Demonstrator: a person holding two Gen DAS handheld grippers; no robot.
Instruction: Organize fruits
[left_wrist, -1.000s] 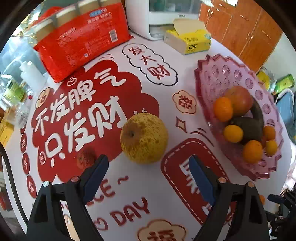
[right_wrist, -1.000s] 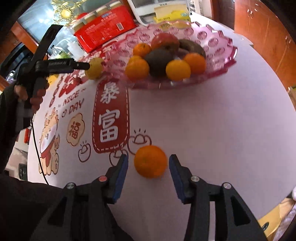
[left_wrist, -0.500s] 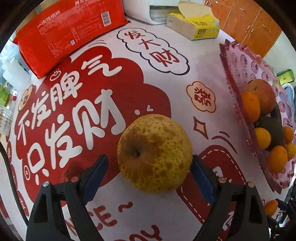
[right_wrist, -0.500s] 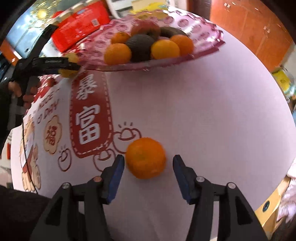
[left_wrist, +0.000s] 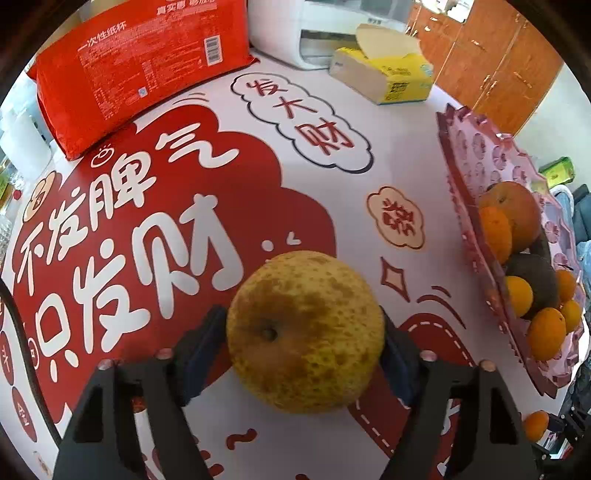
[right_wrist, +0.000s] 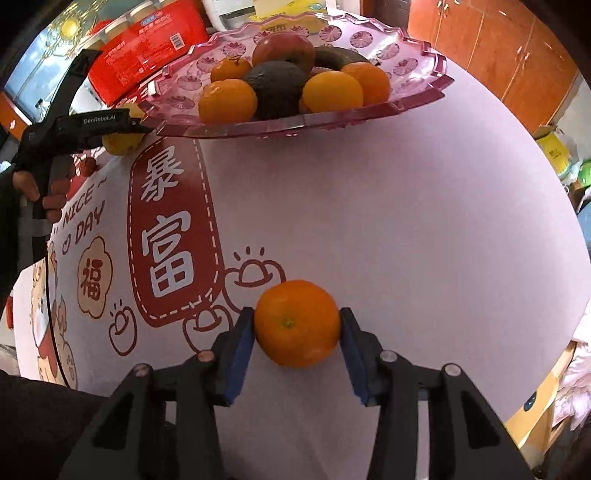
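The left gripper (left_wrist: 304, 343) has just closed its blue pads onto a speckled yellow pear (left_wrist: 305, 331), which sits on the printed tablecloth (left_wrist: 229, 206). The right gripper (right_wrist: 297, 332) has likewise just closed, its pads pressing both sides of a small orange (right_wrist: 297, 323) on the cloth. Beyond stands the pink fruit tray (right_wrist: 413, 98), holding oranges and darker fruit.

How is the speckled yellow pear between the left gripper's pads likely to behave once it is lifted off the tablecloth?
The pear looks round and firm, so it should keep its shape, though it could roll if released on the flat tablecloth. It fills most of the left gripper, whose jaws have just been closing on it, so it is probably fairly heavy. Its curved sides may slip.
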